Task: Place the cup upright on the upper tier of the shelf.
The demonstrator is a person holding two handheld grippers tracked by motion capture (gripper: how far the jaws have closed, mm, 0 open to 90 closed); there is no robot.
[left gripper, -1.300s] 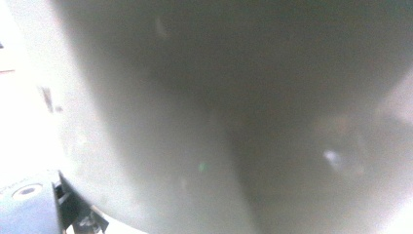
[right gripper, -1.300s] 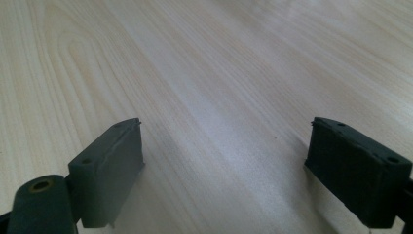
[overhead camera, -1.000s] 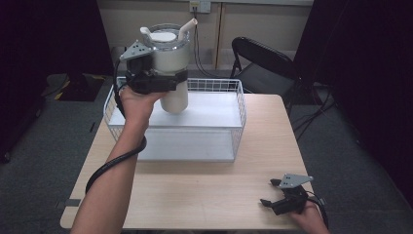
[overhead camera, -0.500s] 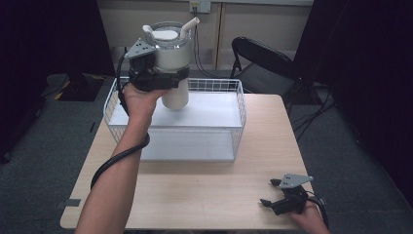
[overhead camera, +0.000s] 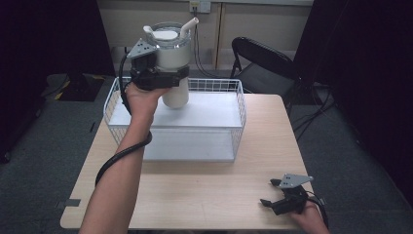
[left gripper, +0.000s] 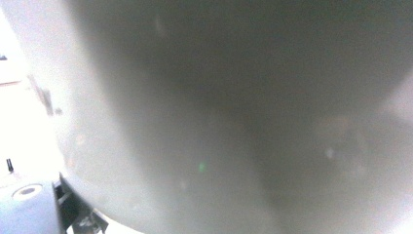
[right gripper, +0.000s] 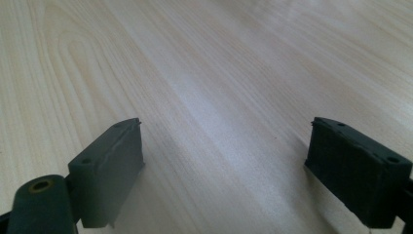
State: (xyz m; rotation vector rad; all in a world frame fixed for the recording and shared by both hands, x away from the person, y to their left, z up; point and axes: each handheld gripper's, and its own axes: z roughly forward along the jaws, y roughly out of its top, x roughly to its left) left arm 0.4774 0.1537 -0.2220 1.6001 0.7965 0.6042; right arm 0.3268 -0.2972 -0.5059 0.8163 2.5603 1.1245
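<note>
Tumbler (overhead camera: 173, 53) clamped in left gripper (overhead camera: 163, 78); right gripper (overhead camera: 272, 192) spread wide, empty.

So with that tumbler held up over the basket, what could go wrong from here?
The left gripper clamps the white tumbler at mid-body, clear above the wire basket; a slip would likely drop it onto the basket's rim or floor. Its straw and lid make it top-heavy, so it may tilt. The right gripper rests open, too far to catch.
</note>
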